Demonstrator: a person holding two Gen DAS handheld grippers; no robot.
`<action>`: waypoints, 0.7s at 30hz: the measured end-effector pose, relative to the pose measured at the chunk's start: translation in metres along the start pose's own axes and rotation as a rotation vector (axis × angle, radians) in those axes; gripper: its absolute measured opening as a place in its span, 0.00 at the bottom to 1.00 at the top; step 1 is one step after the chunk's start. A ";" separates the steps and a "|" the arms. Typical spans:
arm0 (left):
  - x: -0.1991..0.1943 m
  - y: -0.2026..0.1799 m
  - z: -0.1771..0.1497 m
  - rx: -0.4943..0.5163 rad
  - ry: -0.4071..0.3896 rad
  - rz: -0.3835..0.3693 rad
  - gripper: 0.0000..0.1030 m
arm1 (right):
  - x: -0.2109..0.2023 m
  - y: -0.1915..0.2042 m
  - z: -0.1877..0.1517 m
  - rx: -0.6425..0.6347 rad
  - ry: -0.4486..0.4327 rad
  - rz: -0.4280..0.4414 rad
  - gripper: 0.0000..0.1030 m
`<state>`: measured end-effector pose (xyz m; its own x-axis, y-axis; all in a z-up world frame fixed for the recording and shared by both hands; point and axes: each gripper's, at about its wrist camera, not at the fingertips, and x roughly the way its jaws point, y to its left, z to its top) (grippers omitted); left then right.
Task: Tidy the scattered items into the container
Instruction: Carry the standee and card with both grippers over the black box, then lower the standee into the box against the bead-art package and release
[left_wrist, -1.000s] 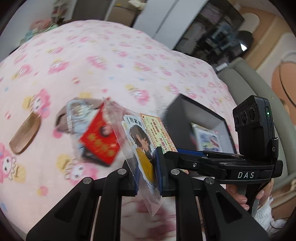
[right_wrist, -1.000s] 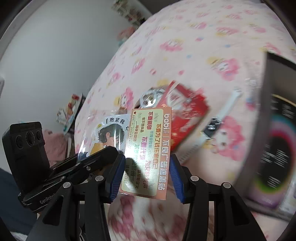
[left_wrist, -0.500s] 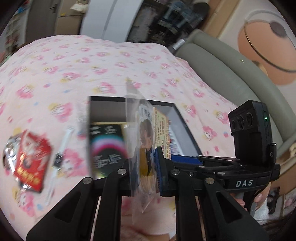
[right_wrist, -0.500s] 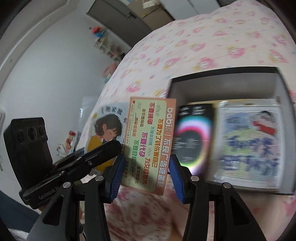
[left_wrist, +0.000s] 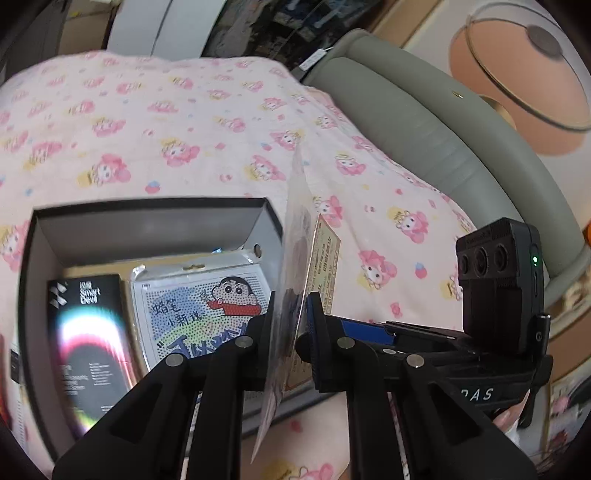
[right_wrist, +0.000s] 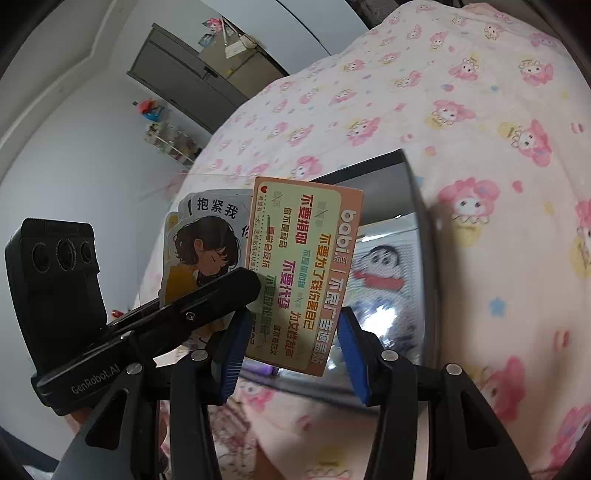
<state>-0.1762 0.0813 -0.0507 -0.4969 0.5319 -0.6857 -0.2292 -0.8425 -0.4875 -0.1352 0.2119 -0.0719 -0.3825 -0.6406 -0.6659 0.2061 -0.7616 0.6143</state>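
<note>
Pink cartoon bedsheet (left_wrist: 192, 110) spreads beneath us. Our left hand-held gripper (left_wrist: 290, 321) clenches the clear sticker sleeve (right_wrist: 201, 254) edge-on, upright, over the open box (left_wrist: 147, 221). Our right hand-held gripper (right_wrist: 288, 343) grips the orange card (right_wrist: 303, 273), long axis upright.

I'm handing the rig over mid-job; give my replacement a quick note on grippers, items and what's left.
Left gripper: shut on the clear sticker pack.
Right gripper: its pads flank the orange card; whether they press it is unclear.
Both items hang at the near edge of the open box on the pink bedspread.
Done: the black package and cartoon board lie inside.
Left: lower and release both.
</note>
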 end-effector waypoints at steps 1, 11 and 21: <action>0.002 0.007 -0.001 -0.016 0.006 -0.001 0.10 | 0.006 -0.003 0.003 -0.002 0.012 -0.009 0.44; 0.032 0.068 -0.034 -0.145 0.137 0.152 0.10 | 0.057 -0.011 -0.001 -0.059 0.098 -0.115 0.44; 0.036 0.067 -0.036 -0.091 0.167 0.291 0.42 | 0.054 0.008 0.003 -0.132 0.098 -0.141 0.44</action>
<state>-0.1790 0.0469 -0.1273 -0.3847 0.2831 -0.8786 -0.0184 -0.9540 -0.2993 -0.1567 0.1711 -0.1017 -0.3277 -0.5284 -0.7832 0.2757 -0.8464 0.4557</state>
